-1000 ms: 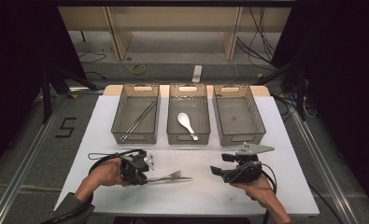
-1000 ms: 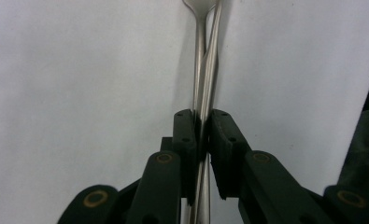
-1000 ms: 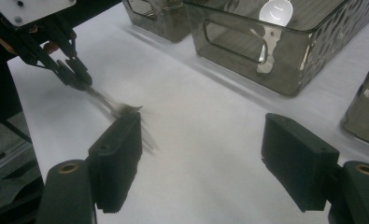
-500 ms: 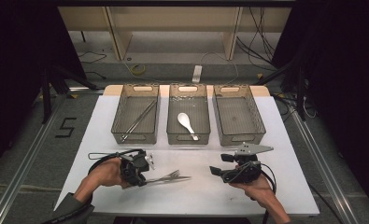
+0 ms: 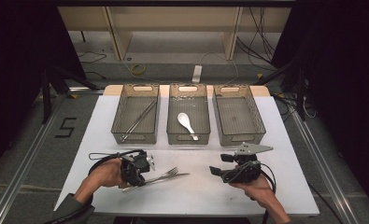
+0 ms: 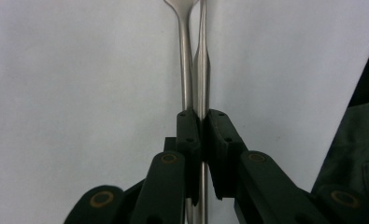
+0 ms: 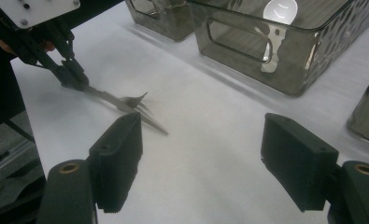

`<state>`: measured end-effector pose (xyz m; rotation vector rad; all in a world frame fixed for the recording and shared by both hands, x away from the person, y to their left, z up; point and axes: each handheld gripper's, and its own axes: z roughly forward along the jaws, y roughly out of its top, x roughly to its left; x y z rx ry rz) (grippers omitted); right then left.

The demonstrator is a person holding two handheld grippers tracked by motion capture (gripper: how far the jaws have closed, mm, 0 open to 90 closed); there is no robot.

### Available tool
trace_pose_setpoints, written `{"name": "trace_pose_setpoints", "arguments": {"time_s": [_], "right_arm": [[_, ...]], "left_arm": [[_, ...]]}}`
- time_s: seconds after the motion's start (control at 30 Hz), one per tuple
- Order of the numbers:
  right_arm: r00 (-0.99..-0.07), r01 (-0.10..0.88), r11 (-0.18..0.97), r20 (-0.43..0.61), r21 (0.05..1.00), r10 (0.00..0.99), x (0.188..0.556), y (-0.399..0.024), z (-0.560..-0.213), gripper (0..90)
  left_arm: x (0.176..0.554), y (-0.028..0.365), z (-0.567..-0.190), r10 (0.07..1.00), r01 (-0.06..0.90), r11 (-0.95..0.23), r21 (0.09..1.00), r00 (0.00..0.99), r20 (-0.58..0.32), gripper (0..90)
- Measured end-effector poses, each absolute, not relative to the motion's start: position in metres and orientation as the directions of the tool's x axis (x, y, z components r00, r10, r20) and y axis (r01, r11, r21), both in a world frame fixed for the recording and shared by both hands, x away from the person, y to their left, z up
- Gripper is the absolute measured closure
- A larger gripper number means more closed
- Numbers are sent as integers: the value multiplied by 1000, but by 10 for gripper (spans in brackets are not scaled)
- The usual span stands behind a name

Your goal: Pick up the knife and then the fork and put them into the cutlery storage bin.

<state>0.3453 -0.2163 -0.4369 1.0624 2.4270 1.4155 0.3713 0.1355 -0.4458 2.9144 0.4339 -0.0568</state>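
My left gripper (image 5: 142,175) rests low on the white table (image 5: 285,154) at front left. Its jaws have just closed a little further and are shut on a slim metal utensil (image 6: 202,70) by its handle. A metal fork (image 5: 172,172) lies right beside that utensil, tines pointing right; its neck (image 6: 186,56) runs under the left pad. My right gripper (image 5: 216,171) is at front right, pointing left toward the fork (image 7: 134,100), jaws open with nothing between them (image 7: 201,168). A person's hands hold both grippers.
Three grey trays stand in a row at the table's far side. The left tray (image 5: 118,122) holds long thin metal sticks (image 5: 138,120), the middle tray (image 5: 172,135) a white spoon (image 5: 186,122), and the right tray (image 5: 257,122) shows nothing inside.
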Motion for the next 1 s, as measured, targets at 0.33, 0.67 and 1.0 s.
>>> {"name": "trace_pose_setpoints", "arguments": {"time_s": [0.33, 0.67, 1.0], "right_arm": [[-779, 459, 330, 194, 825, 596, 340, -206, -430, 302], [-896, 303, 502, 62, 810, 440, 325, -157, -425, 309], [-946, 186, 676, -56, 713, 320, 318, -120, -435, 374]], "left_arm": [[367, 128, -437, 272, 292, -928, 232, 955, -115, 834], [359, 106, -433, 224, 250, -935, 252, 966, -129, 834], [349, 89, -431, 173, 197, -949, 246, 978, -114, 833]]}}
